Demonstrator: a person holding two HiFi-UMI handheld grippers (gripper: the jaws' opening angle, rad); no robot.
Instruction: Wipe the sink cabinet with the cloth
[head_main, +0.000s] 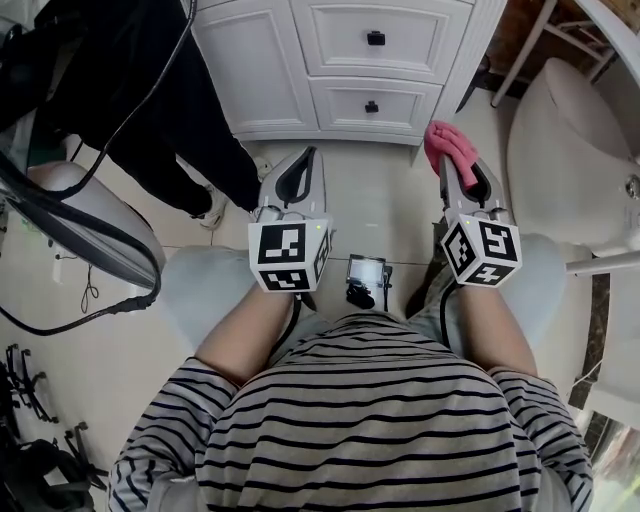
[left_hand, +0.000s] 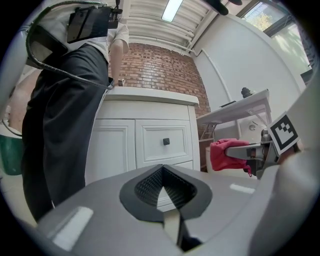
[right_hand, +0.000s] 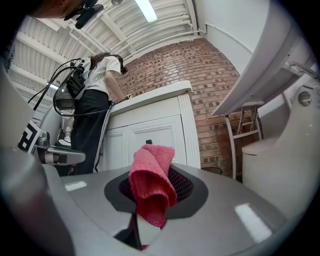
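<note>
A white sink cabinet (head_main: 340, 60) with panelled doors and black-knobbed drawers stands ahead of me, also visible in the left gripper view (left_hand: 150, 145) and the right gripper view (right_hand: 145, 137). My right gripper (head_main: 452, 158) is shut on a folded pink cloth (head_main: 448, 145), which bulges out between the jaws (right_hand: 150, 185) and hangs a short way in front of the cabinet's lower right corner. The cloth (left_hand: 227, 154) also shows from the left gripper view. My left gripper (head_main: 297, 172) is shut and holds nothing, level with the right one, short of the cabinet base.
A person in black trousers (head_main: 160, 110) stands at the cabinet's left side. A white toilet (head_main: 575, 150) is close on the right. Cables and a white bin (head_main: 70, 220) sit on the left of the tiled floor. A brick wall (right_hand: 200, 65) rises behind the cabinet.
</note>
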